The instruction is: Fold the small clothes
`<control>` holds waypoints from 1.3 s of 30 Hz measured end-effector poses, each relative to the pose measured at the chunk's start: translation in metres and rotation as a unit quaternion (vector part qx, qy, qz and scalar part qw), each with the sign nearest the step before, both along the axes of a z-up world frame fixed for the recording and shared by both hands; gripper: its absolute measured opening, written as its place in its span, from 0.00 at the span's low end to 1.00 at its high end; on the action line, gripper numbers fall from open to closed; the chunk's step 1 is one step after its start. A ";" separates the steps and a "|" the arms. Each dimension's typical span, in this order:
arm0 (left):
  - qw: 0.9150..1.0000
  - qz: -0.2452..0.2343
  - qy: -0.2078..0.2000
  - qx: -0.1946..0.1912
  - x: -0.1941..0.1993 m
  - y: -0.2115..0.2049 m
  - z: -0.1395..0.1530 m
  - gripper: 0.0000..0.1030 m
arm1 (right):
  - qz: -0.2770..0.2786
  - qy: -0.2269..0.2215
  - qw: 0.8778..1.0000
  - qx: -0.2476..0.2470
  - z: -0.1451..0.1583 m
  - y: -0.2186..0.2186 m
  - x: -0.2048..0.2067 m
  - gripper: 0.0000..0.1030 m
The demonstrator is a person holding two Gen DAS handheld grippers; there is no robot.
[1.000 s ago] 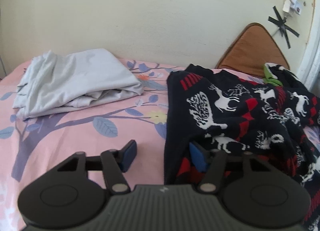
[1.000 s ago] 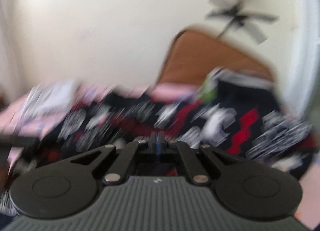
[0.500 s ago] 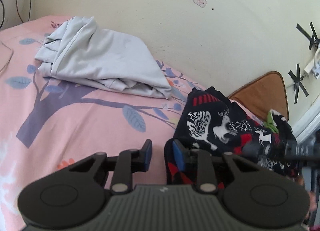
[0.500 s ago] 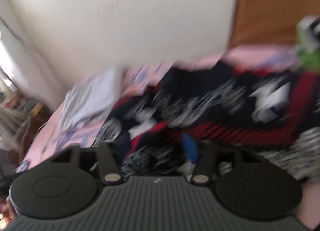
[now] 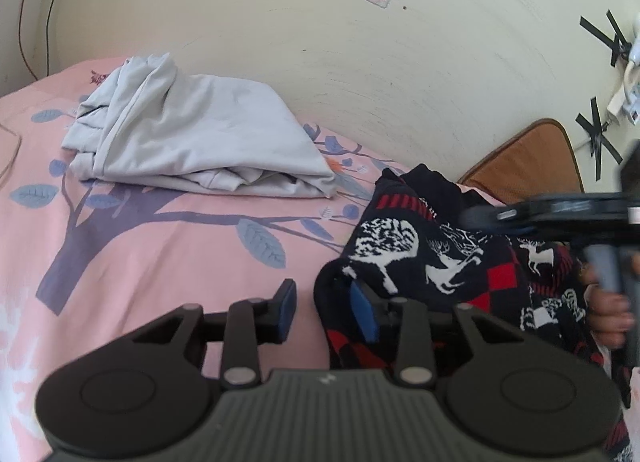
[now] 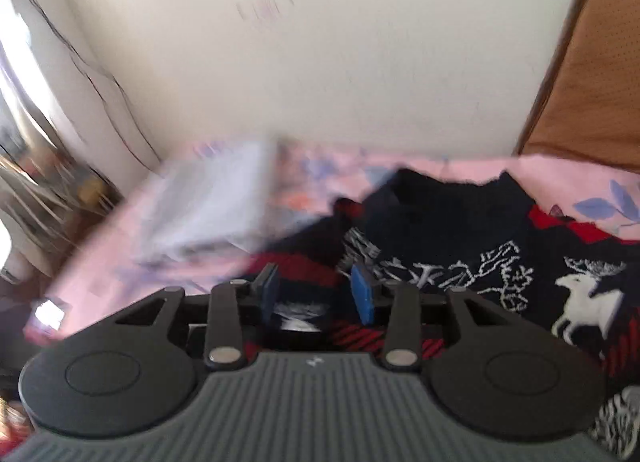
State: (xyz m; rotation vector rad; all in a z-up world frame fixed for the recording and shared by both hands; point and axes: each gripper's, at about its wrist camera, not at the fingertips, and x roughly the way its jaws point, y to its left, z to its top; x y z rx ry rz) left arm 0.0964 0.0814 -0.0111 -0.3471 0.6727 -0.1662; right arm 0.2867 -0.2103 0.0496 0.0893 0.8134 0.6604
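left gripper [image 5: 326,312]: jaws just widened, parted over the sweater [image 5: 432,262] edge, nothing pinched.
right gripper [image 6: 316,292]: just opening above sweater, seemingly empty (blurred).

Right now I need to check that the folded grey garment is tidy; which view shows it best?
The left wrist view: the folded grey garment lies sharp and whole on the pink floral bedsheet, with its layered edges visible. The right wrist view shows it only as a motion-blurred pale patch, too smeared to judge its folds.
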 end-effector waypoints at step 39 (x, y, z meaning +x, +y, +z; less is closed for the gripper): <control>1.000 -0.017 -0.001 0.014 0.001 -0.006 0.001 0.37 | -0.039 0.085 0.994 0.055 0.010 0.036 0.083 0.12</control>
